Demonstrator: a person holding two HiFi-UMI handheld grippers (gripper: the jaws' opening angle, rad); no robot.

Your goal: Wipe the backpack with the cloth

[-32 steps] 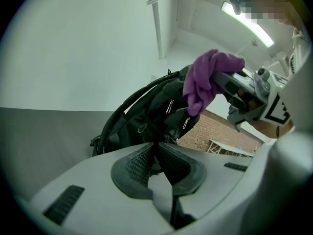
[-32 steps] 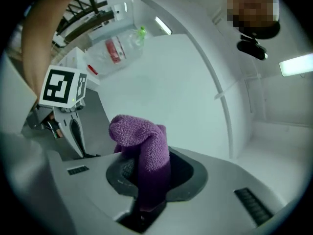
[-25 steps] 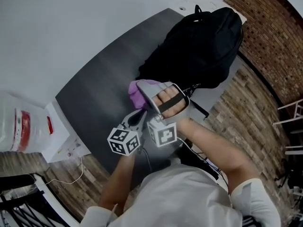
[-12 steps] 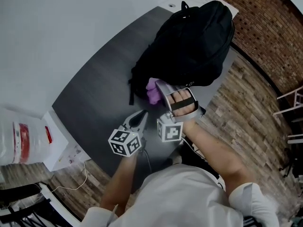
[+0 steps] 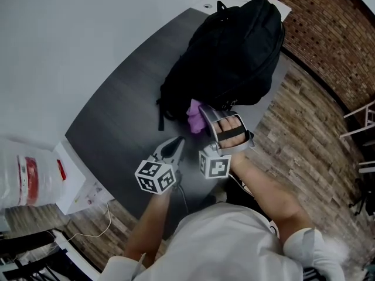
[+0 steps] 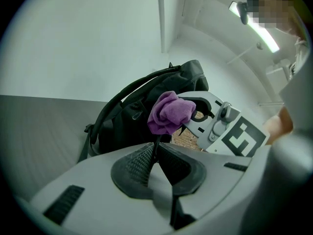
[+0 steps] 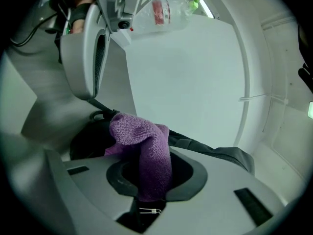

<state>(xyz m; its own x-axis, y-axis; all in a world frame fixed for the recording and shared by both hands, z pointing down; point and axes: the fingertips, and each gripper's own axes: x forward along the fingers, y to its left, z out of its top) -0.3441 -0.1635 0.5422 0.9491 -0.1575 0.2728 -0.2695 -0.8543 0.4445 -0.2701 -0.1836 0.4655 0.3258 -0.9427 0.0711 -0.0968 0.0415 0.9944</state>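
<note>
I see a black fabric backpack (image 5: 231,51), soft and bulging, flat on the dark grey surface (image 5: 123,116). My right gripper (image 5: 203,111) clamps a bunched purple knit cloth (image 5: 193,117) at the backpack's edge. The left gripper (image 5: 179,141) is clenched, empty.

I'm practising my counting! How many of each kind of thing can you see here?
black backpack: 1
purple cloth: 1
grippers: 2, the left gripper and the right gripper
clear bottle with a red label: 1
Total: 5
</note>
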